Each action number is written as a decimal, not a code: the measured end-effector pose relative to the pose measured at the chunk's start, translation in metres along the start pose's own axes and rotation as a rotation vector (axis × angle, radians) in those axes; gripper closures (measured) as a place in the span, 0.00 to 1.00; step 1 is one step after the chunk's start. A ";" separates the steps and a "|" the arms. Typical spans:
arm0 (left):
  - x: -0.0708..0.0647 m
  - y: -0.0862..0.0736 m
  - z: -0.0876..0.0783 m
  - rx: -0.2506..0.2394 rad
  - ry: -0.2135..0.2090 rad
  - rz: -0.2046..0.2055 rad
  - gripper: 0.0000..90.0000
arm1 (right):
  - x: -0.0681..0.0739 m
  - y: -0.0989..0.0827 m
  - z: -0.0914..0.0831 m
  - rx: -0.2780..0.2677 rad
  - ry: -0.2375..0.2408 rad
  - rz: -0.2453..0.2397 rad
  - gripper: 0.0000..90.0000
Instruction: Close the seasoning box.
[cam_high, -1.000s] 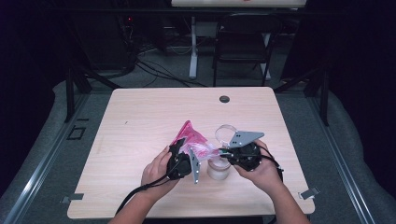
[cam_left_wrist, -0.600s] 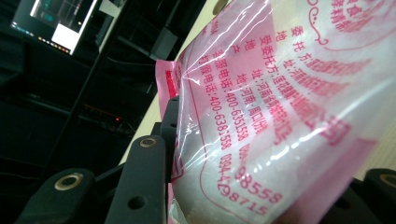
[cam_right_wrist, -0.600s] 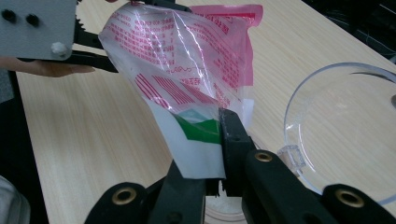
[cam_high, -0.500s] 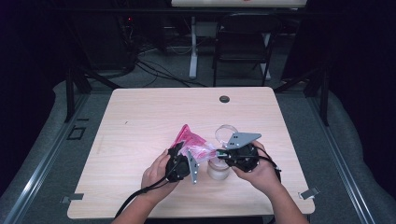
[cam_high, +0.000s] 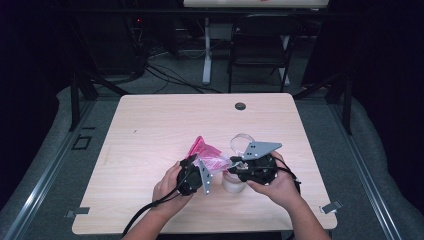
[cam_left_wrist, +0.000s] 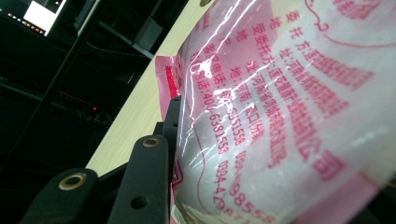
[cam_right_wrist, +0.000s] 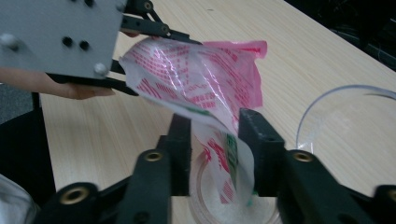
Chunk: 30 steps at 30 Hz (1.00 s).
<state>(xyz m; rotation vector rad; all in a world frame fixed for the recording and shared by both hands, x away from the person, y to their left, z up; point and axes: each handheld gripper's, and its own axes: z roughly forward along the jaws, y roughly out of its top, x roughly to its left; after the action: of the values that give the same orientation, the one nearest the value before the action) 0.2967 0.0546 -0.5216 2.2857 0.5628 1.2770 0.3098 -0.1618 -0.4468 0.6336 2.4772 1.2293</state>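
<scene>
A pink and white printed plastic bag (cam_high: 205, 152) hangs between the two grippers over the table (cam_high: 150, 130). My left gripper (cam_high: 202, 160) is shut on the bag's body (cam_left_wrist: 289, 107), with one black finger (cam_left_wrist: 149, 172) pressed against the film. My right gripper (cam_right_wrist: 215, 126) has just been opening its jaws. The bag's lower corner (cam_right_wrist: 229, 158) hangs loose between them, over a clear cup (cam_high: 232, 182) with white grains in it. In the right gripper view the left gripper (cam_right_wrist: 168, 67) clamps the bag (cam_right_wrist: 196, 79) from the upper left.
A clear round lid or dish (cam_high: 241, 140) lies on the table just behind the right gripper, also seen as the clear lid (cam_right_wrist: 345, 126) at the right. A dark grommet hole (cam_high: 240, 106) sits near the table's far edge. Chairs and cables stand beyond.
The right gripper's jaws have come apart around the bag's corner. Both hands stay almost where they were, with the left gripper still holding the bag.
</scene>
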 end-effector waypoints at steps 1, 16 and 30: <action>-0.001 0.000 0.001 -0.005 -0.005 -0.011 0.75 | 0.001 0.001 0.000 0.001 -0.001 -0.005 0.67; 0.007 -0.018 0.014 0.042 -0.177 -0.225 0.76 | -0.002 0.005 -0.016 -0.068 -0.040 0.002 0.51; 0.013 -0.041 0.026 0.036 -0.368 -0.481 0.76 | -0.004 0.006 -0.020 -0.088 -0.044 0.015 0.51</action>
<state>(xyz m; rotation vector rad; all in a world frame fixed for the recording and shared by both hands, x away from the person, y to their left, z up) 0.3204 0.0895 -0.5485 2.1548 0.9279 0.6073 0.3059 -0.1745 -0.4299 0.6502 2.3719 1.3076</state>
